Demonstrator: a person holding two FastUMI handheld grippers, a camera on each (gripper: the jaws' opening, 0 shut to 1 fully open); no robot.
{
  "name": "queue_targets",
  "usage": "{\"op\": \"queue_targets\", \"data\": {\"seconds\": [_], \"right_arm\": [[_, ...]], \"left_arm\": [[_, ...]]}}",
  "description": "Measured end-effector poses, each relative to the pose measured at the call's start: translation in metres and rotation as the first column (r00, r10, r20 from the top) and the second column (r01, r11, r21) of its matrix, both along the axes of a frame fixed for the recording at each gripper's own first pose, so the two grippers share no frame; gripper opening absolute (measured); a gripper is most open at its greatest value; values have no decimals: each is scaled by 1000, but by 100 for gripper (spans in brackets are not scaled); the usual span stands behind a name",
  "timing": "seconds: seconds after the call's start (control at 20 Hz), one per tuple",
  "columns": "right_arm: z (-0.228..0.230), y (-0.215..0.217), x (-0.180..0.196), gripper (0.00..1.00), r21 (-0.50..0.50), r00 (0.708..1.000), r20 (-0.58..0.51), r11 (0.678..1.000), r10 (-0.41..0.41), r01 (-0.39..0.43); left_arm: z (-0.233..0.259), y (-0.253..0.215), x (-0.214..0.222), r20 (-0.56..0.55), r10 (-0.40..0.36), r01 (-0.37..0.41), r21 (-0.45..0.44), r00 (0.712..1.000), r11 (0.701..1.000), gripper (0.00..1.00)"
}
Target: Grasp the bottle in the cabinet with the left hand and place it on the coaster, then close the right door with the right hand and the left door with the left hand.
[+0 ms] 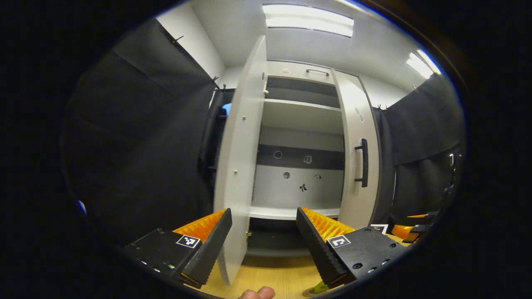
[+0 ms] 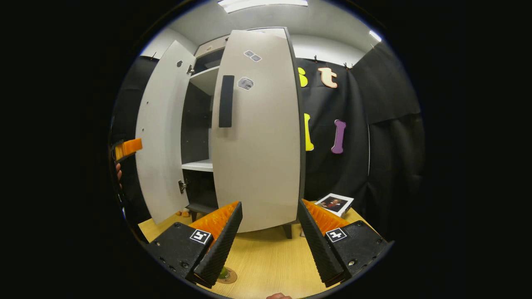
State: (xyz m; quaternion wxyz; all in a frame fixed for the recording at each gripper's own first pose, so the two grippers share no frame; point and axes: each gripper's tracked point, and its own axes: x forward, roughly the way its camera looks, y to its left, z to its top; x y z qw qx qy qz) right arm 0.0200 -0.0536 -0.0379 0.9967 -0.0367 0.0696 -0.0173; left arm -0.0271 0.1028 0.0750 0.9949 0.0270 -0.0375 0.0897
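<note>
Left gripper [image 1: 263, 232] spread wide, holding nothing, aimed into the cabinet [image 1: 300, 182]; the left door [image 1: 239, 158] stands edge-on just ahead of its near-left finger, the right door [image 1: 357, 158] farther ahead to the right. Right gripper [image 2: 269, 226] likewise spread wide and empty, facing the outer face of the right door [image 2: 257, 137]. Bottle [image 2: 223, 273] on the coaster [image 2: 229, 277], resting on the table [image 2: 270, 261] just beneath that gripper's left finger. A picture card [image 2: 334, 204] lies ahead to the right.
</note>
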Motion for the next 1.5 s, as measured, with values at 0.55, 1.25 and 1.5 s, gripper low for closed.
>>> {"op": "queue_targets", "data": {"seconds": [0.55,1.25,1.5], "right_arm": [[5,-15,-7,83,-2,999,0,999,-32,32],[26,-25,-6,83,31,999,39,999,-26,25],[28,-29,-18,83,4,999,44,1000,-30,30]], "left_arm": [[97,128,21,171,234,-259,144,957,955,95],[95,89,43,145,109,-102,-58,983,993,93],[89,36,60,126,6,-7,6,992,1000,93]]}}
